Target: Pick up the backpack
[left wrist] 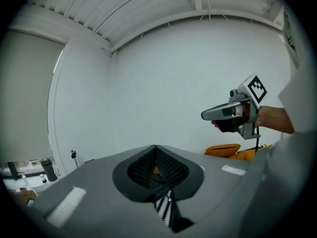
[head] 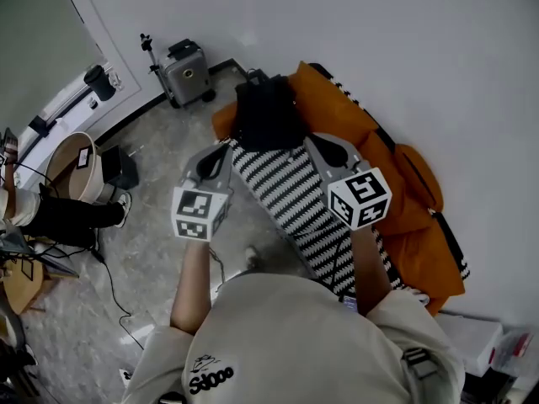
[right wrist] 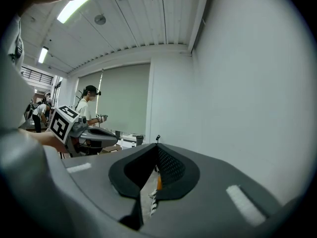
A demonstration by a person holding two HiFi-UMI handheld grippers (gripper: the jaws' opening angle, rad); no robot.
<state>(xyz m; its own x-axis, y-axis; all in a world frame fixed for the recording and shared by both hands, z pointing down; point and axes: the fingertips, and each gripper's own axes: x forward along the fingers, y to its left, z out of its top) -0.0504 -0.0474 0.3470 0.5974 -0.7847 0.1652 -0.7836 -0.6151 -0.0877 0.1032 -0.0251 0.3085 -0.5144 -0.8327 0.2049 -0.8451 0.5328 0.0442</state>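
We look down on a long orange couch (head: 408, 213) that runs away ahead of the left gripper (head: 222, 151) and the right gripper (head: 320, 146), and back past the right one's outer side. Its seat carries a black-and-white striped cover (head: 290, 200), which shows between the two grippers and below them. The backpack (head: 265, 112), black and slumped, sits at the couch's far end. It is just ahead of both gripper tips and roughly midway between them, and neither gripper touches it. Farther off, beyond the left gripper and a little to its left, a grey hard-shell suitcase (head: 187, 74) stands on the speckled floor (head: 152, 225) by the white wall. Well out to the left of the left gripper is a round tan bin (head: 74, 165). The grippers are held side by side, apart from each other, both pointing toward the backpack. Each gripper's own view shows its jaws closed together with nothing held between them.
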